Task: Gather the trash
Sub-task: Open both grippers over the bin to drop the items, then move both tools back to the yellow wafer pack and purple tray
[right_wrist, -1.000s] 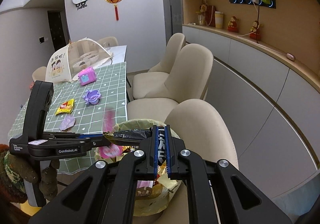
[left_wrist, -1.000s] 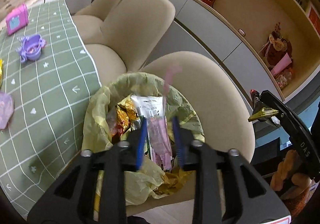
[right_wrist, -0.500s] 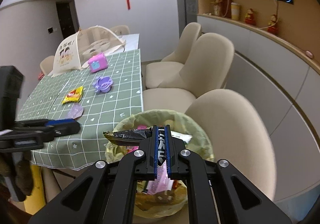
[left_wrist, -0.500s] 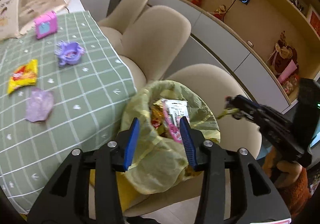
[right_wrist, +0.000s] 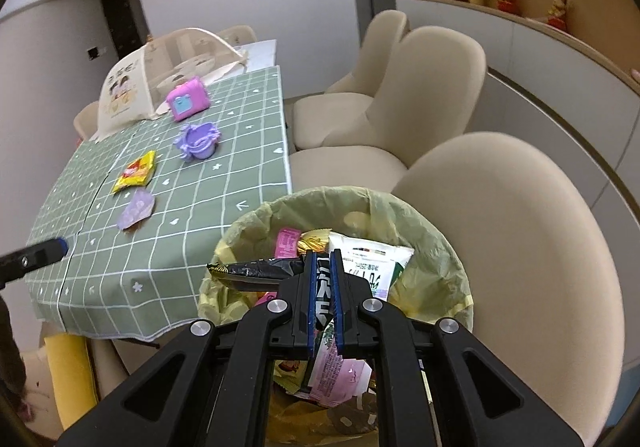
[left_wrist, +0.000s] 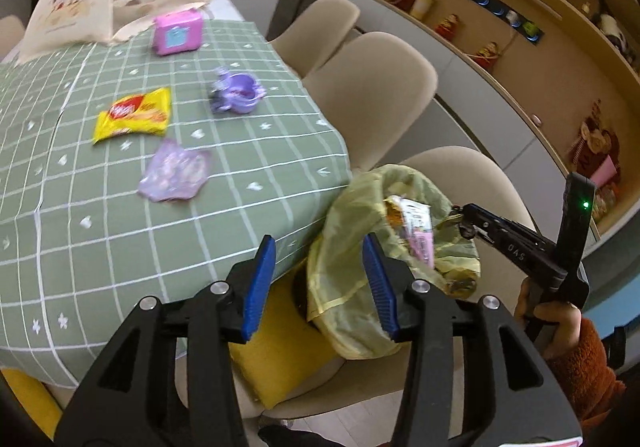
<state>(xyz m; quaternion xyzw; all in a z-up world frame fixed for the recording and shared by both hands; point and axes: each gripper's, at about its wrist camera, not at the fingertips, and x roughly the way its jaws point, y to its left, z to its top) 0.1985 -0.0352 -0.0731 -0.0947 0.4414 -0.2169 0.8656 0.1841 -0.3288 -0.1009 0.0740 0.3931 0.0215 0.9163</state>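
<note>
A bin lined with a yellow-green bag (right_wrist: 436,235) stands on a beige chair and holds several wrappers; it also shows in the left wrist view (left_wrist: 344,259). My right gripper (right_wrist: 325,271) is shut on a black wrapper (right_wrist: 256,270) and holds it over the bin's mouth. My left gripper (left_wrist: 320,287) is open and empty, near the table's edge, left of the bin. On the green checked tablecloth lie a yellow snack packet (left_wrist: 134,115) and a crumpled purple wrapper (left_wrist: 174,171); both also show in the right wrist view, the packet (right_wrist: 136,171) and the wrapper (right_wrist: 138,209).
A purple toy bowl (left_wrist: 238,93), a pink toy box (left_wrist: 178,33) and a mesh food cover (left_wrist: 100,3) sit farther back on the table (left_wrist: 100,247). Beige chairs (right_wrist: 424,87) line the table's right side. A yellow cushion (left_wrist: 280,351) lies under the table's edge. A cabinet runs along the right wall.
My left gripper let go of the pink wrapper into the bin, opened wide and swung left toward the table. My right gripper moved over the bin with the black wrapper in it.
</note>
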